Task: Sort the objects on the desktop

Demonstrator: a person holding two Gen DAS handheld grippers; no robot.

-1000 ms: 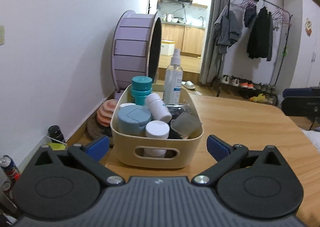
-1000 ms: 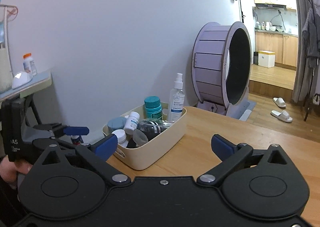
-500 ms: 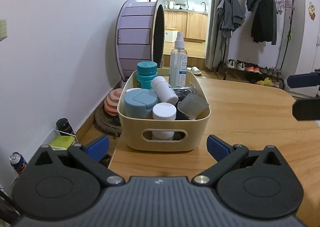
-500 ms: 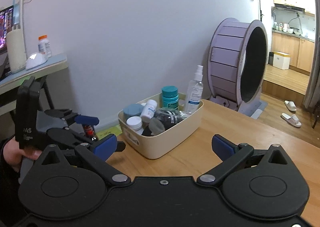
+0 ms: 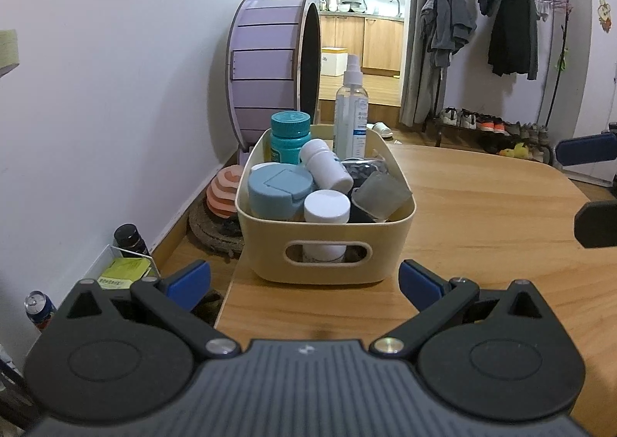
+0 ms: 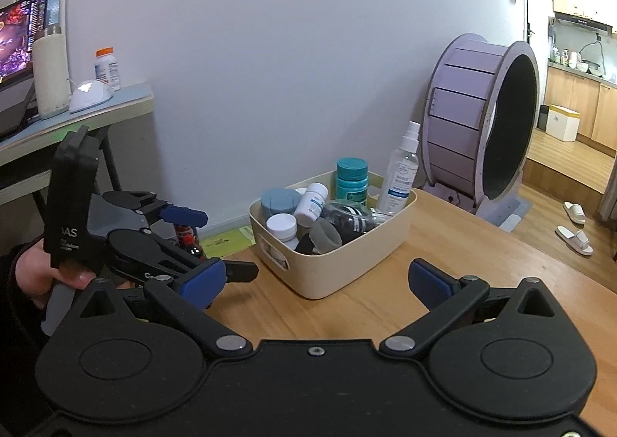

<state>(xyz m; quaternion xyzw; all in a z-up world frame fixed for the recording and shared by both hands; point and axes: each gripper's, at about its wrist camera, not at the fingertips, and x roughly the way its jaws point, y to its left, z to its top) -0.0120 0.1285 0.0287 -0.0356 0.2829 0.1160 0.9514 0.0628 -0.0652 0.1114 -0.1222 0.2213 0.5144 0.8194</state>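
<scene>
A cream plastic basket stands on the wooden table near its left corner. It holds a teal bottle, a clear spray bottle, two white bottles, a blue-lidded jar and a grey cup. My left gripper is open and empty, just short of the basket's handle end. My right gripper is open and empty, back from the basket. The left gripper also shows in the right wrist view.
A large purple wheel stands on the floor past the table's far end. A white wall runs along the left. Bottles, a can and a round mat lie on the floor beside the table. A clothes rack stands far right.
Both grippers have drawn back from the basket and both views have tilted; the basket looks smaller in the right wrist view. Both grippers stayed open. The basket has not moved.
</scene>
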